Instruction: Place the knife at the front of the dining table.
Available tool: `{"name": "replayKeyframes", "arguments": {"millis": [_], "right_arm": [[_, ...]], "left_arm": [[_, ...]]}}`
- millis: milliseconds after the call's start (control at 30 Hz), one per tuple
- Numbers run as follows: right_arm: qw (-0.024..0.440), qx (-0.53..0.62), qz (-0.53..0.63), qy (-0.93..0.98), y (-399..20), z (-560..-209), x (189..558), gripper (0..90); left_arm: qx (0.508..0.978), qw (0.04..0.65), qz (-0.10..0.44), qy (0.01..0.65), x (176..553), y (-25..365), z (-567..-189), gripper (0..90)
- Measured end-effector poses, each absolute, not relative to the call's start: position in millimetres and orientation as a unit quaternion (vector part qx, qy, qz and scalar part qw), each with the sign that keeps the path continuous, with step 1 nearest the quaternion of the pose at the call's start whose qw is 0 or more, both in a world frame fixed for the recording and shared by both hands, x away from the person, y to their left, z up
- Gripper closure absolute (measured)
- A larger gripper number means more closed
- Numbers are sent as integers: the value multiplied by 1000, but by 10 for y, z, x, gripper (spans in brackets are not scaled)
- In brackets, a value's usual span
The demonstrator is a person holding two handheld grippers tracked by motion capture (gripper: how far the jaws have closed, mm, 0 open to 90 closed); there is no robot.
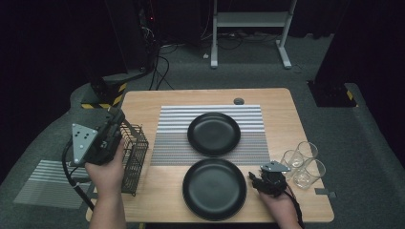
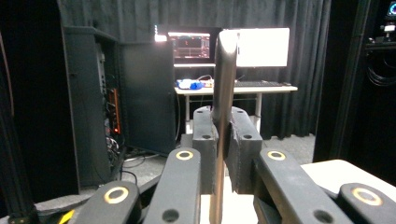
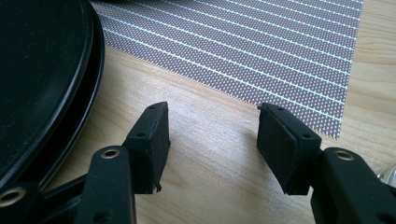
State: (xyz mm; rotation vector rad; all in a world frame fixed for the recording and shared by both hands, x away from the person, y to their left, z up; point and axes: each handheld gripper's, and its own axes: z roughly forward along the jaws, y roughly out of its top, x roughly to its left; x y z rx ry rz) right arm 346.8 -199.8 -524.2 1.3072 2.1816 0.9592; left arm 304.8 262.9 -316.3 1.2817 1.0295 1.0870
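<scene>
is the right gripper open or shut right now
Open. In the right gripper view the right gripper shows its two black jaws apart above bare wooden table, nothing between them, beside the black round plate.

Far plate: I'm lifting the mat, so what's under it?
The far plate lies on the striped mat, which lies on the wooden table. Anything directly beneath the plate is covered.
</scene>
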Motion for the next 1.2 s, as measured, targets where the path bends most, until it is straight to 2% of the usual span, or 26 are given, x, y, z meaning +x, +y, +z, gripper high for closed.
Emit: {"name": "replayKeyframes", "arguments": {"millis": [800,1200], "right_arm": [[209,465,346,787,-2002,-5242,3467,435],[220,437,331,807,-1960,-5171,3415,502]], "left_arm": [[575,548,426,434,3210,2210,-3413,830],[586,529,428,440,3270,2048,-3519,830]]}}
